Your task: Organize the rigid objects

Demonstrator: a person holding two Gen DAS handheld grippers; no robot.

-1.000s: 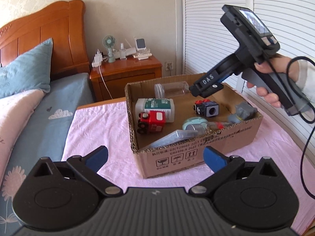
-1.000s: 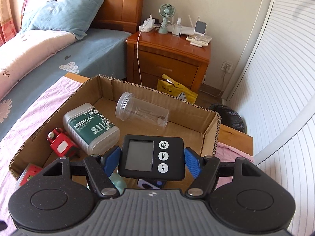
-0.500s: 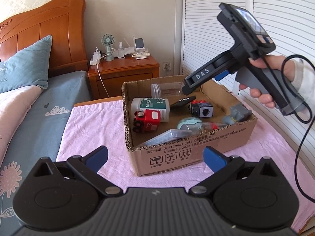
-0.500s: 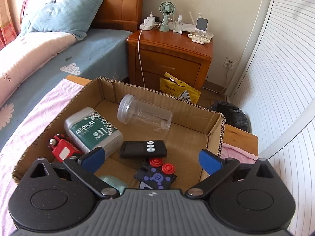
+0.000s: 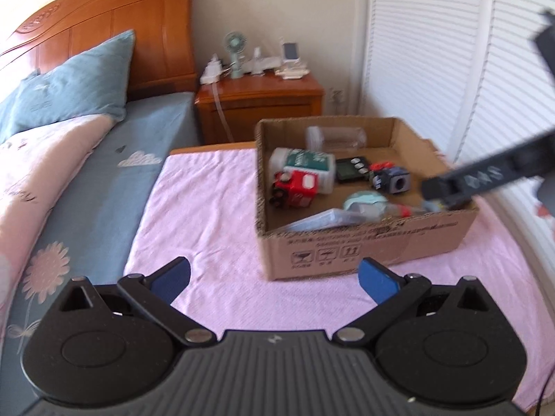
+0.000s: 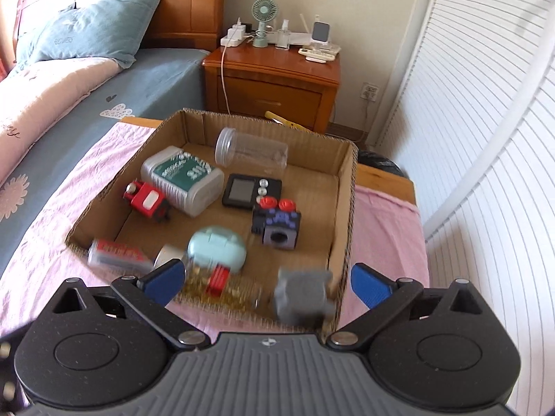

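A cardboard box [image 6: 347, 208] [image 5: 347, 253] sits on a pink cloth. In it lie a black digital timer [image 6: 250, 191] [image 5: 350, 170], a clear jar [image 6: 251, 152], a green-labelled white bottle [image 6: 182, 180], a red toy truck [image 6: 147, 201], a mint case [image 6: 216, 248], a purple-and-black cube toy [image 6: 277, 225] and a grey block [image 6: 301, 294]. My right gripper [image 6: 265, 282] stands open and empty above the box's near end. It shows as a blurred black arm [image 5: 485, 176] in the left wrist view. My left gripper [image 5: 274, 280] is open over the cloth, short of the box.
A bed with a blue pillow [image 5: 69, 83] lies to the left. A wooden nightstand [image 6: 274, 79] with a small fan and chargers stands behind the box. White louvred doors [image 6: 468, 104] fill the right side. A table edge [image 6: 385, 176] shows past the box.
The right gripper opened and let the timer drop into the box, where it now lies flat. The right gripper then drew back and to the right. The left gripper hardly moved.
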